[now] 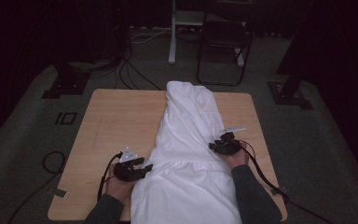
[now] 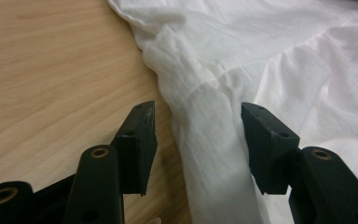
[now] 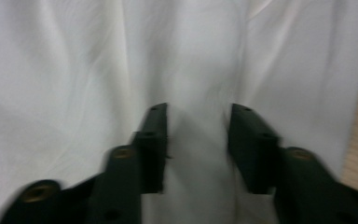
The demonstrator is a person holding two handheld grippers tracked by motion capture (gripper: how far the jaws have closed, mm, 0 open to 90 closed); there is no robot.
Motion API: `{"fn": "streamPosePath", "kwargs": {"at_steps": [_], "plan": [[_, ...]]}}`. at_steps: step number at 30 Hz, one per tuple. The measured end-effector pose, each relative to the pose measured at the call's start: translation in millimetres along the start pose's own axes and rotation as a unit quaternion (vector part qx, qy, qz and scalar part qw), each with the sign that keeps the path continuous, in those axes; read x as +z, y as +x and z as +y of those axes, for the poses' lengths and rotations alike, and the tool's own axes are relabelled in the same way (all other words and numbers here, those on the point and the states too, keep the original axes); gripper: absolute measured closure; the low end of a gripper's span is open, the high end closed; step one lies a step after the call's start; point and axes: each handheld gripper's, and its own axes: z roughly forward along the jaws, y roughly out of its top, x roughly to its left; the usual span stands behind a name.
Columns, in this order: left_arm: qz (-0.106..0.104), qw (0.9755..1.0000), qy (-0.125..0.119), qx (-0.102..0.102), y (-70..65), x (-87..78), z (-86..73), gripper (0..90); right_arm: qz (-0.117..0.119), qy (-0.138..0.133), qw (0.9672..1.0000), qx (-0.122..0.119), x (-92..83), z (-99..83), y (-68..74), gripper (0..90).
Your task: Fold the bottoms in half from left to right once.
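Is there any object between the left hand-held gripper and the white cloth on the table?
Nothing visible. The left hand-held gripper stands open at the white cloth's edge on the wooden table, with a raised fold already between its jaws.

I saw the white garment [image 1: 189, 149] lying lengthwise down the middle of the tabletop [image 1: 116, 121], narrow at the far end and widening toward my edge, where it hung over. The thin cloth was wrinkled, with a gathered seam across it near the wide end. In the left gripper view a bunched fold [image 2: 205, 116] of it ran along its left border.
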Motion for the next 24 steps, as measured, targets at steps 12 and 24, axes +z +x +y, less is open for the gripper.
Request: {"fn": "streamPosePath", "kwargs": {"at_steps": [12,24], "plan": [[-0.014,0.9992,0.006,0.037,-17.2,-4.4,4.6,64.3,-0.114,-0.084,0.9899,0.009,-55.8,-7.1,-26.2,89.4],[0.015,0.9996,-0.015,0.016,5.2,44.9,89.6,41.6,-0.088,-0.038,0.995,0.028,-19.2,-24.7,-33.0,88.9]]}}
